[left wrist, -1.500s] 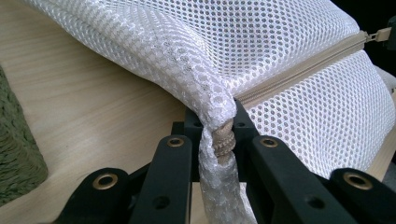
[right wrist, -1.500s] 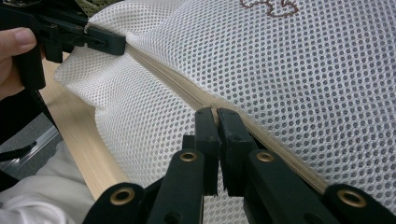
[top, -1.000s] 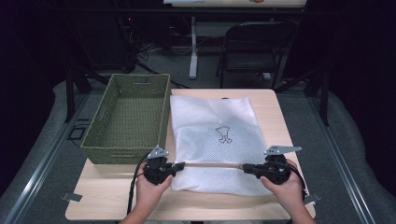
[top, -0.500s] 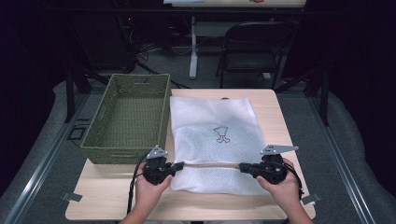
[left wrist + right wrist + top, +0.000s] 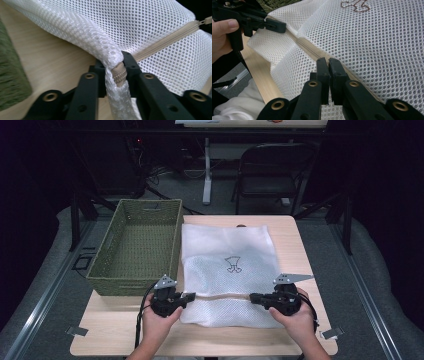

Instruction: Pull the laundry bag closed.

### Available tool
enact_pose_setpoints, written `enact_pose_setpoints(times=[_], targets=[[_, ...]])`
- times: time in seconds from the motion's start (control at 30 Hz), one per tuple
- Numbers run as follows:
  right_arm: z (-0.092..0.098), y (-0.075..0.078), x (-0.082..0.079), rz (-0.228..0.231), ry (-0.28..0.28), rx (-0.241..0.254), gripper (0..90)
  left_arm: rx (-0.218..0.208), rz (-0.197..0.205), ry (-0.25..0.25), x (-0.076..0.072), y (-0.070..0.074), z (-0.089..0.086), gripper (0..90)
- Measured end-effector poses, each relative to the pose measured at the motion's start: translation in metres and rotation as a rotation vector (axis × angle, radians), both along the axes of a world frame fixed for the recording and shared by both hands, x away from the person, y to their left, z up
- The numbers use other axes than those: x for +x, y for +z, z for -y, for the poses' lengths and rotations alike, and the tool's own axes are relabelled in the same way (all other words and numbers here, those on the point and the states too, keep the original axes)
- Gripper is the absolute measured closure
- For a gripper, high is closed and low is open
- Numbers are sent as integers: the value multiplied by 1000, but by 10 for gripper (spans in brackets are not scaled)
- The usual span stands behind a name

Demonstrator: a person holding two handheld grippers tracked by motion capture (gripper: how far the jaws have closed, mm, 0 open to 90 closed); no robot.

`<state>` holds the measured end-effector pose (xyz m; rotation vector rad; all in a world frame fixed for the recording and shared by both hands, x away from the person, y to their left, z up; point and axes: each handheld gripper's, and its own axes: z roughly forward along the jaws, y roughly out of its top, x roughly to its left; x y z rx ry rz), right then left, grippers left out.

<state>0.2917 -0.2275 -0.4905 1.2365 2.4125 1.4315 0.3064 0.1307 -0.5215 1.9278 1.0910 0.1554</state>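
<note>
Mesh laundry bag (image 5: 227,270) lies flat on the table (image 5: 300,245), its tan zipper (image 5: 222,296) running straight between the two grippers, near the person's edge.

Left gripper (image 5: 189,296): zipper end and a bunched fold of mesh sit between the jaws in the left gripper view (image 5: 117,72). Jaws have just been opening, but fabric is still wedged between the pads, so I read it as a loosening grip, not a clean release.

Right gripper (image 5: 254,296): jaws together, a hairline gap only, tips right on the zipper line (image 5: 327,62). Likely pinching the pull or the tape at that end; what exactly is caught I can't tell, the tips hide it.

Doing the step well, my read:
- keep the zipper taut and straight between the jaws, otherwise the slider snags mesh
- anchor side should bite tape, not loose netting
- pull along the zipper line, low to the table, no lift
- if the left lets go, regrip closer to the zipper end

Beyond the left jaws: green woven basket (image 5: 137,245), beside the bag.

Markings: small brown embroidered emblem (image 5: 233,265) mid-bag, on the far side of the zipper from both grippers. No legible writing or brand.
</note>
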Motion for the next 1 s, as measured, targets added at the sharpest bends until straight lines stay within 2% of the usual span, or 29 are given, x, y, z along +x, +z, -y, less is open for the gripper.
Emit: enact_pose_setpoints(times=[0.03, 0.07, 0.2, 0.3, 0.43, 0.53, 0.6, 0.63, 0.67, 0.73, 0.77, 0.83, 0.9, 0.93, 1.0], targets=[[0, 0, 0, 0, 0, 0, 873, 0, 0, 0, 0, 0, 0, 711], [2, 1, -1, 4, -1, 0, 872, 3, 18, 9, -1, 4, -3, 679], [3, 3, -1, 11, -3, 4, 872, 10, 43, 14, -5, 14, -6, 593], [2, 2, 0, 13, -2, 5, 873, 16, 45, 6, -5, 14, -5, 592], [2, 4, -1, 13, -5, 19, 873, 8, 27, 1, -3, 10, -4, 590], [1, 5, 0, 19, -8, 20, 873, 35, 21, 2, -3, 7, -3, 769], [2, 4, 0, 19, -9, 18, 873, 63, 26, 15, -3, 5, -5, 817], [3, 4, 0, 18, -13, 15, 873, 92, 43, 27, -3, 5, -6, 830], [5, 3, -1, 14, -20, 7, 874, 100, 37, 35, -3, 5, -9, 837], [10, 0, -1, 9, -27, 1, 875, 55, 15, 39, -2, 4, -13, 846], [13, -3, -2, -4, -27, -1, 875, 47, 6, 34, -2, 4, -14, 847], [16, -8, -2, -23, -35, -9, 876, 47, 9, 35, -3, 4, -13, 849], [20, -15, -2, -43, -41, -12, 876, 70, 19, 20, -3, 2, -11, 850], [22, -17, -2, -48, -47, -12, 876, 61, 4, 22, -3, 2, -10, 850], [24, -16, -2, -56, -53, -2, 877, 60, 11, 25, -4, 2, -11, 851]])
